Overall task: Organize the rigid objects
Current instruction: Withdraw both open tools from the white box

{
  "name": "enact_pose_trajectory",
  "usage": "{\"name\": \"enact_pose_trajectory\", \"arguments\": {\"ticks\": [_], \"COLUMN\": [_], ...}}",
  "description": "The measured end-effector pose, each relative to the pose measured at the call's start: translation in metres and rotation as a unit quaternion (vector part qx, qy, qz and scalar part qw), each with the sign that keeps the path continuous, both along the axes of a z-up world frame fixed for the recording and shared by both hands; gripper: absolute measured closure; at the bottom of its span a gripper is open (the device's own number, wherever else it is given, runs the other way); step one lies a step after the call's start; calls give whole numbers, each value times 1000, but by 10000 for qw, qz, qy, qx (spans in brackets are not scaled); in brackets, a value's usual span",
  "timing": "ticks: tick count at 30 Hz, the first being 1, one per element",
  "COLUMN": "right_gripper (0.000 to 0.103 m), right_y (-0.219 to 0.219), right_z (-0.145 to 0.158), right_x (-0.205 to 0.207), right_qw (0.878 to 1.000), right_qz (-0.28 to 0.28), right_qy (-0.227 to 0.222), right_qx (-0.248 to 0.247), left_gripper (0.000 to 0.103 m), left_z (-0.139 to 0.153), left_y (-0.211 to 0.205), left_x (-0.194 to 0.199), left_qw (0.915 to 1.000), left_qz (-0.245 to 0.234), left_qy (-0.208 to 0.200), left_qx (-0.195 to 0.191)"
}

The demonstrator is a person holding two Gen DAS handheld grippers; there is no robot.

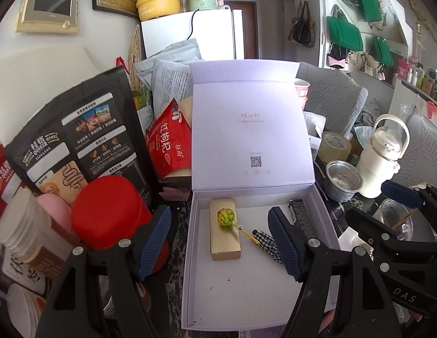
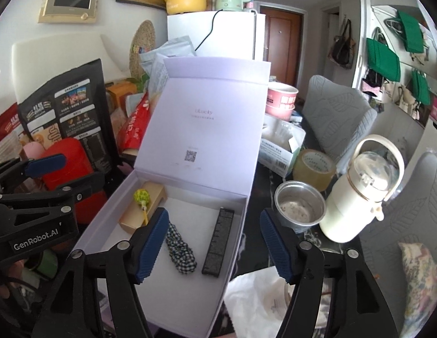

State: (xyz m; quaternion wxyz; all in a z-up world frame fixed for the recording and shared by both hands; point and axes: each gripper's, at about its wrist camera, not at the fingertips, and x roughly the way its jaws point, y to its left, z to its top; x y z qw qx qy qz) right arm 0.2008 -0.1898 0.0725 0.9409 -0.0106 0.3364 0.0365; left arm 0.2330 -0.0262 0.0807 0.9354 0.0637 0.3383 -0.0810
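Box: white gift box [image 1: 190,267] lies on the cluttered counter [image 2: 255,186], lid [image 2: 210,129] propped upright at the back.
Already inside: gold carton [image 1: 225,235] along the box's left part, far end at the back wall; green-wrapped lollipop [image 1: 226,217] lying across it, stick pointing toward the checkered fabric piece [image 2: 181,250] mid-floor; slim black carton [image 2: 218,242] lying flat near the right wall.
Spare room: near half of the box floor bare in both views.
Left hand-held gripper [image 1: 219,242]: spread wide, nothing between the blue pads; one finger outside the box's left wall next to the red canister [image 1: 111,211], the other over the box interior close to the fabric piece.
Right hand-held gripper [image 2: 211,245]: spread wide and empty; straddles the box's right wall, with the fabric piece and black carton in view between the fingers.
Still outside: steel cup [image 2: 300,205] just right of the box, touching or nearly touching the cream flask [image 2: 359,194]; tape roll [image 2: 314,169] behind them; red canister on the left.
Progress estimate: partway, four items boxed and several rigid pieces apparently left on the counter.
Likely next: probably a fresh pick, steel cup being closest to the right hand-held gripper; which items count as the task's own cannot be told.
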Motion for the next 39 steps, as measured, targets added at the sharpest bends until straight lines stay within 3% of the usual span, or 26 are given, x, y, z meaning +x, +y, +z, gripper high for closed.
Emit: {"name": "enact_pose_trajectory", "arguments": {"ticks": [1, 2, 4, 18, 39], "right_gripper": [31, 30, 27, 23, 22], "right_y": [0, 0, 0, 3, 17], "right_z": [2, 5, 9, 33, 4], "right_x": [-4, -9, -19, -93, -165], "right_qw": [10000, 10000, 9999, 9993, 9997], "right_qz": [-8, -14, -23, -50, 93], "right_qy": [-24, -51, -104, -380, -184], "right_qx": [5, 5, 6, -2, 139], "left_gripper": [16, 0, 0, 0, 0], "left_z": [3, 6, 14, 37, 7], "left_y": [1, 2, 6, 22, 44], "left_x": [-4, -9, -23, -94, -158], "left_qw": [10000, 9999, 9994, 9984, 9989], "left_qz": [14, 46, 170, 284, 393], "left_qy": [-32, -90, -289, -481, -193], "left_qx": [5, 3, 26, -1, -136]}}
